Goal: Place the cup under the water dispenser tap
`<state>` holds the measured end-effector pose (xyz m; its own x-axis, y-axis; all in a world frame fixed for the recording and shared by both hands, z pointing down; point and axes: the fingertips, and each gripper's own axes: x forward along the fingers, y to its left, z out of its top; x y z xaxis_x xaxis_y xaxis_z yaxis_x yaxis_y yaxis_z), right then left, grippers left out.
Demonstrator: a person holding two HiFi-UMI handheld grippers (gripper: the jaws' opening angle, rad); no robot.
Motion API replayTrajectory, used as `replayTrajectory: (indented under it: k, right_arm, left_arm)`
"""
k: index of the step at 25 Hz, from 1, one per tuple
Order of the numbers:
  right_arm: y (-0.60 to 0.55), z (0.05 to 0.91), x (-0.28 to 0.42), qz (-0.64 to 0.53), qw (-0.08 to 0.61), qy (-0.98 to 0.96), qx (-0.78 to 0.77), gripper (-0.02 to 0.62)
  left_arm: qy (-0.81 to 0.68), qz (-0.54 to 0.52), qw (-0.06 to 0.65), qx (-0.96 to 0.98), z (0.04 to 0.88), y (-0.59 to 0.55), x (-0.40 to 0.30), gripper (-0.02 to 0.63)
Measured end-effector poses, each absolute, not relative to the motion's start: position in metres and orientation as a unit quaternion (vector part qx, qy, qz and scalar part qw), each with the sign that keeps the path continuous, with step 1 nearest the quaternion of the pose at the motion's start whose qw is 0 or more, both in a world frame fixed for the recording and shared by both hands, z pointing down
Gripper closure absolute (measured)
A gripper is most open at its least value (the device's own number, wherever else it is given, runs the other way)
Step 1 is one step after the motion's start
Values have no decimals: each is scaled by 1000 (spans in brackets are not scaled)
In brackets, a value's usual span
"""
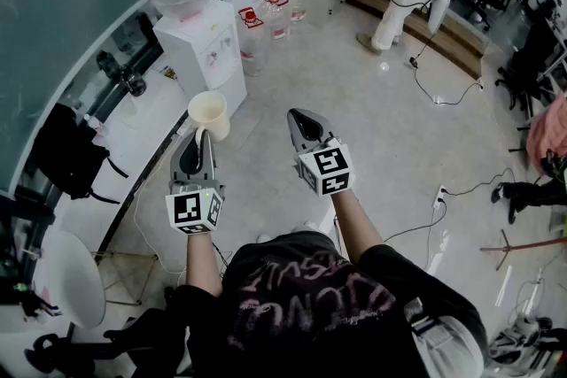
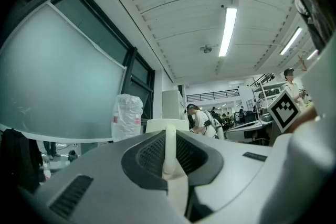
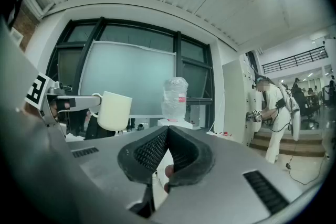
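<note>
- Head view: held cup by its handle in left gripper, aloft just before water dispenser, short of it; had right gripper clenched on nothing.
- Left gripper view: pinched thin handle between jaws; judged rigid, light, breakable, apt to swing on so narrow a hold.
- Right gripper view: showed jaws together, empty; showed cup upright at left.

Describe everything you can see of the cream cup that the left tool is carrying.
The cream cup is a glossy, ceramic-looking cylinder with one loop handle. The left tool is shut on that handle and holds the cup upright in mid-air, mouth up, with no liquid visible inside. It hangs in front of the white water dispenser, not yet under the tap. Nothing else touches it.
</note>
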<state>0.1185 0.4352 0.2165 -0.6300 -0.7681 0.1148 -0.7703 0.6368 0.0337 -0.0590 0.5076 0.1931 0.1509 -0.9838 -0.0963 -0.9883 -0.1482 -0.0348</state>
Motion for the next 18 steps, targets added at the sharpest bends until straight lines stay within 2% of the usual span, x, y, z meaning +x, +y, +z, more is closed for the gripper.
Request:
replayTrajectory:
  k: [18]
  right_arm:
    - [437, 225, 94, 3, 65, -904, 423, 581]
  left_arm:
    - [649, 33, 49, -759, 193, 507, -78, 560]
